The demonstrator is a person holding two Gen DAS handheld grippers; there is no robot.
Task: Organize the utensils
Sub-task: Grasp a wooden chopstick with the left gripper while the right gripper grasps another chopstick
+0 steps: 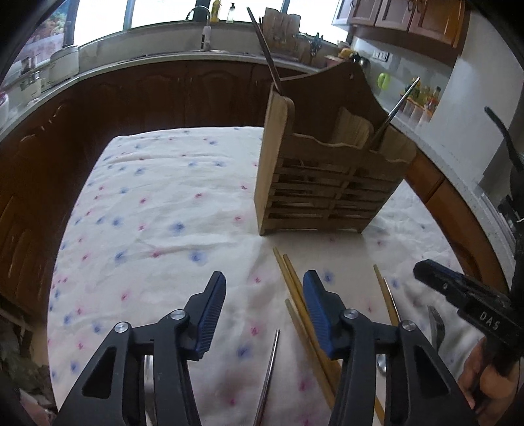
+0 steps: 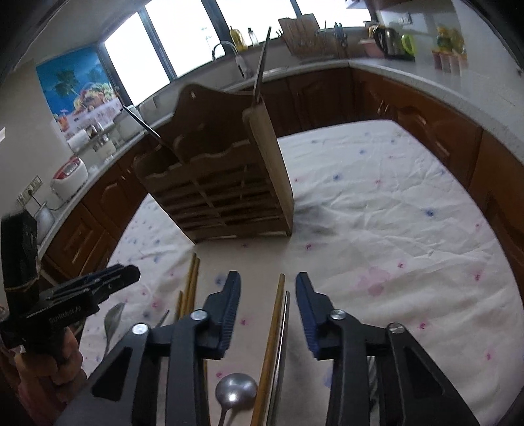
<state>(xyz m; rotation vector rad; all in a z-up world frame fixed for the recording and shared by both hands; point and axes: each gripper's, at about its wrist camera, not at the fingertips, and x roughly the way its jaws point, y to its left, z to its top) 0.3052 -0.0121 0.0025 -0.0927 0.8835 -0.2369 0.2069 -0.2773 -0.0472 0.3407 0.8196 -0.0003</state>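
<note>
Your left gripper stood part open over the flowered cloth, gripping nothing; a thin metal utensil handle lay between its jaws, bamboo chopsticks beside, the slatted wooden utensil rack beyond. Your right gripper stood part open astride one bamboo chopstick and a metal handle, pads clear; a steel spoon lay below.

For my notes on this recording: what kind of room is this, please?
Most likely a home kitchen. A counter with wooden cabinets below runs along the walls, a sink tap stands under the window, and a kettle sits on the counter.
</note>
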